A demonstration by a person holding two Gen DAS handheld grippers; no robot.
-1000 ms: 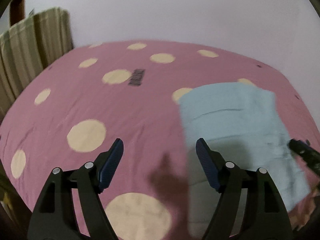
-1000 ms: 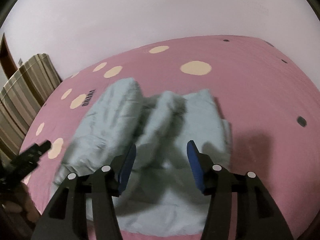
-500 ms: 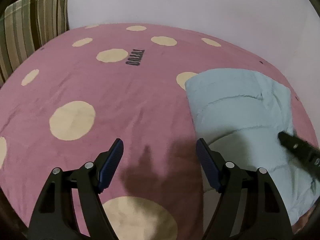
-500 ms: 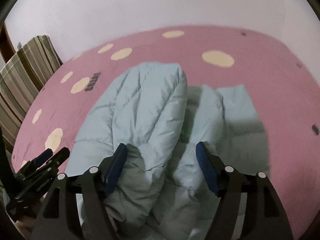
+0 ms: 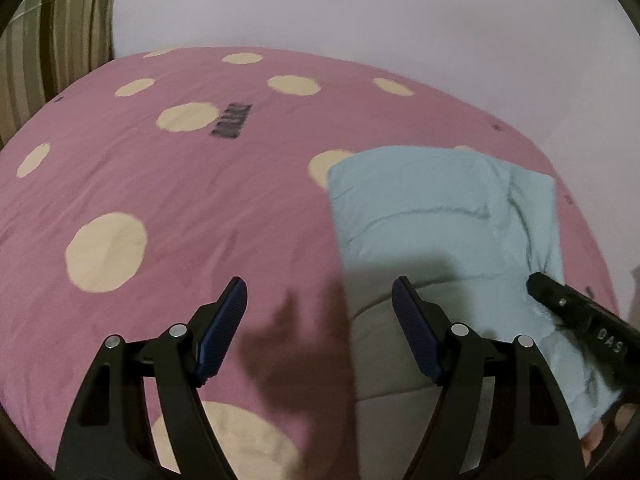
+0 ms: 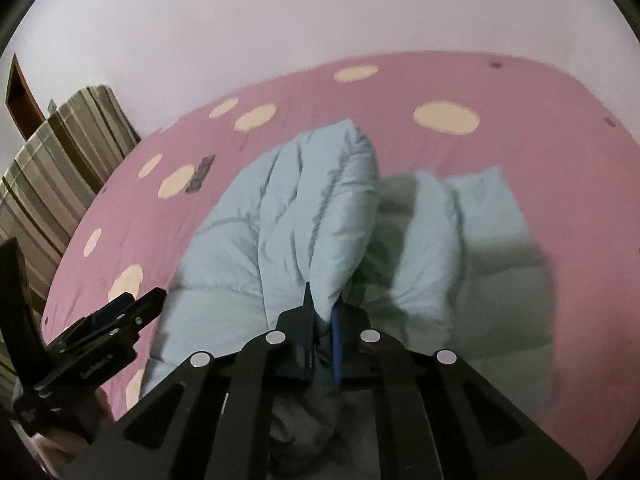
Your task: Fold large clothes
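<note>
A light blue padded jacket (image 5: 440, 216) lies on a pink bed cover with cream dots (image 5: 180, 200); it also shows in the right wrist view (image 6: 312, 216). My left gripper (image 5: 320, 320) is open and empty, held above the cover at the jacket's left edge. My right gripper (image 6: 322, 320) is shut on a raised fold of the jacket near its near end. The right gripper also shows in the left wrist view (image 5: 576, 316), and the left gripper in the right wrist view (image 6: 124, 312).
A striped brown and cream cushion or headboard (image 5: 52, 36) stands at the bed's far left, also in the right wrist view (image 6: 60, 168). A pale wall (image 5: 360, 12) runs behind the bed. Pink cover (image 6: 520, 112) spreads around the jacket.
My right gripper has closed on a fold of the jacket; it was open before. The left gripper stays open and has shifted slightly over the cover.
</note>
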